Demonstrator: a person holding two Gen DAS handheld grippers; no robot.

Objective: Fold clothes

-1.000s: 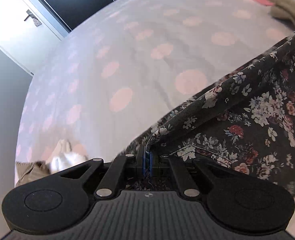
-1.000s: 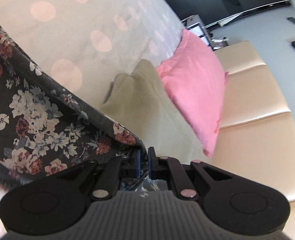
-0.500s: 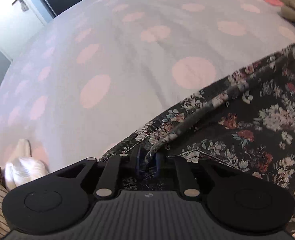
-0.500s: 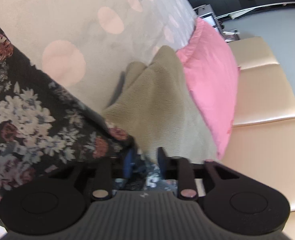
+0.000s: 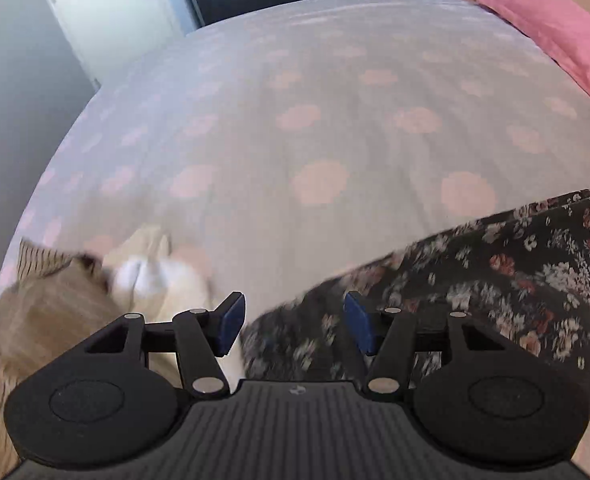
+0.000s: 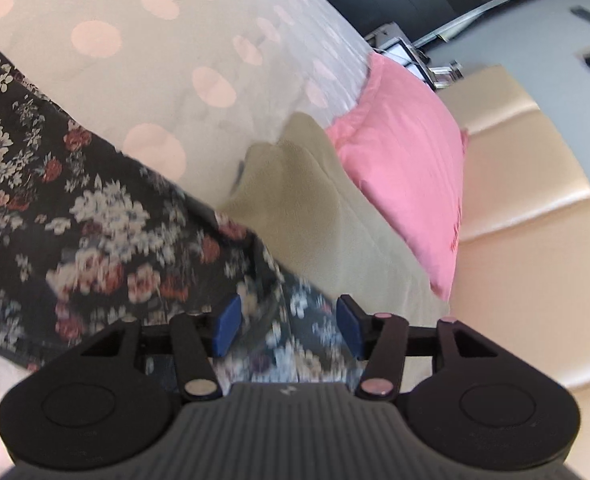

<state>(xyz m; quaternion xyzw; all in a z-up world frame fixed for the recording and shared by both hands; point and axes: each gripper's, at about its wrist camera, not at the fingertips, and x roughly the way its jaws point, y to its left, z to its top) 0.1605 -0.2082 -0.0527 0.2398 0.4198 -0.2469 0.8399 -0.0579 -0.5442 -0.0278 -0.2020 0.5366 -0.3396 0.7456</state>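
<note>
A dark floral garment [image 5: 515, 280] lies flat on the spotted bedsheet [image 5: 315, 120], at the lower right of the left wrist view. My left gripper [image 5: 293, 322] hovers over its near-left corner with jaws opening; the cloth lies below the gap and the pads do not press it. In the right wrist view the same floral garment [image 6: 95, 220] fills the left and lower middle. My right gripper [image 6: 289, 330] stands over its right edge, jaws opening, blue pads [image 6: 225, 330] clear of the fabric.
A pile of beige, striped and white clothes [image 5: 75, 300] lies at the lower left of the left wrist view. An olive-beige knit [image 6: 315, 208] and a pink pillow [image 6: 407, 176] sit beside the cream padded headboard [image 6: 535, 220]. A white door [image 5: 107, 12] stands beyond the bed.
Both grippers were shut on the floral garment's edge; both have let go and opened. The garment now lies on the bed. The left gripper has swung left, bringing the clothes pile into view.
</note>
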